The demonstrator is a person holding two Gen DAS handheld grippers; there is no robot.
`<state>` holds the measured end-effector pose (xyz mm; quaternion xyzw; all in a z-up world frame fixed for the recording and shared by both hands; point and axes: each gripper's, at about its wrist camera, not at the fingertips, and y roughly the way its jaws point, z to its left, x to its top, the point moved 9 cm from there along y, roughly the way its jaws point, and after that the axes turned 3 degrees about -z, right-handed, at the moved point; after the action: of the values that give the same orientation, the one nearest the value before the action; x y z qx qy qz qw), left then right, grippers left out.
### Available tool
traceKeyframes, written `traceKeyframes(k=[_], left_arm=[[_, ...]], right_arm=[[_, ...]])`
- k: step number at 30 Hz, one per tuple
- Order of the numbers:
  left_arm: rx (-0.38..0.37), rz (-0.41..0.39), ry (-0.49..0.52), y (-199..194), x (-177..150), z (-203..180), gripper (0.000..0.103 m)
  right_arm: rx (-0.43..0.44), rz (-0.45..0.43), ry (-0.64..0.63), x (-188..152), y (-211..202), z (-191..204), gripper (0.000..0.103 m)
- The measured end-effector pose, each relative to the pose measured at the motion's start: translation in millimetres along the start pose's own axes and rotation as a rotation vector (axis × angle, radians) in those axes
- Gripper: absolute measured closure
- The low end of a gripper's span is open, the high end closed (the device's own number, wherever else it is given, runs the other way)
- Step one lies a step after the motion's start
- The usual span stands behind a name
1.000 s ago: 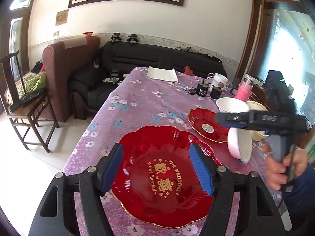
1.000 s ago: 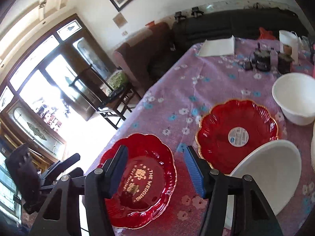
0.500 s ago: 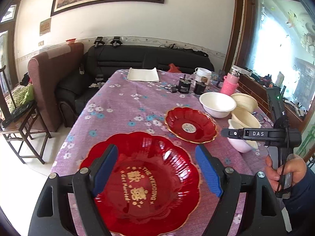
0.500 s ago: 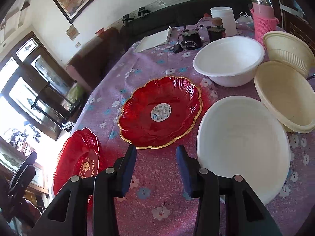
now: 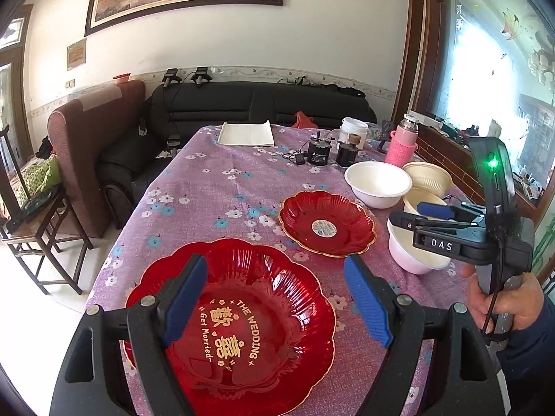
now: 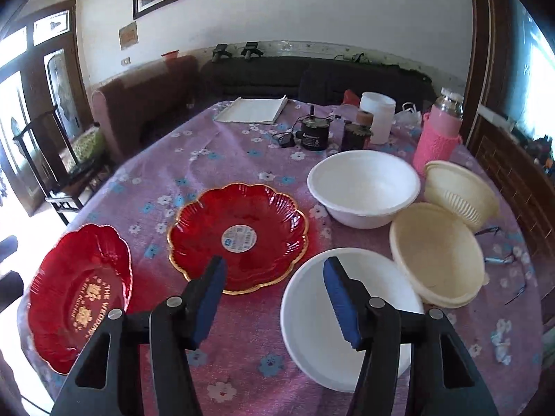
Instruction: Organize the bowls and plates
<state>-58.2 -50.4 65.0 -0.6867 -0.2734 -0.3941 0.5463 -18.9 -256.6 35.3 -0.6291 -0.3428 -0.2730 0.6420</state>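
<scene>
A large red wedding plate (image 5: 242, 315) lies at the table's near edge, under my open left gripper (image 5: 275, 298); it also shows at the left of the right wrist view (image 6: 79, 294). A smaller red plate (image 5: 327, 227) (image 6: 239, 235) with a round sticker lies mid-table. My open, empty right gripper (image 6: 274, 291) hovers over the left rim of a near white bowl (image 6: 347, 315); it shows in the left wrist view (image 5: 416, 220) over that bowl (image 5: 412, 254). A second white bowl (image 6: 364, 190) and two cream bowls (image 6: 437, 253) (image 6: 461, 190) sit at the right.
The table carries a purple floral cloth (image 5: 215, 187). At its far end stand a pink bottle (image 6: 440, 135), a white jar (image 6: 378, 114), dark small devices (image 6: 312, 133) and folded white paper (image 6: 253, 109). Sofas and a wooden chair (image 5: 31, 208) stand beyond the left edge.
My right gripper swung right, from over the large red plate toward the white bowl, and its jaws widened a little. My left gripper rose and levelled over the large plate.
</scene>
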Motion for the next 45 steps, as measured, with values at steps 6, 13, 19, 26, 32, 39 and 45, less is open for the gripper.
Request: traceKeyframes(k=[6,13,19,26,32,39,45], left_arm=[[0.011,0.016,0.017,6,0,-8,0.022],[0.017,0.042,0.036,14,4,-17,0.021],[0.023,0.068,0.042,25,13,-21,0.021],[0.011,0.201,-0.031,67,40,-20,0.06],[0.005,0.357,-0.096,133,37,-18,0.073],[0.013,0.471,-0.137,187,18,-14,0.089],[0.016,0.465,-0.144,191,19,-6,0.07]], right_arm=[[-0.126,-0.048,-0.09,3,-1,-8,0.046],[-0.092,-0.047,-0.086,1,2,-11,0.071],[-0.079,-0.054,-0.112,5,6,-10,0.075],[0.296,0.03,0.042,52,13,-2,0.075],[0.385,0.164,0.149,50,62,-13,0.077],[0.397,0.278,0.272,25,101,-35,0.083],[0.315,0.289,0.286,20,110,-52,0.083]])
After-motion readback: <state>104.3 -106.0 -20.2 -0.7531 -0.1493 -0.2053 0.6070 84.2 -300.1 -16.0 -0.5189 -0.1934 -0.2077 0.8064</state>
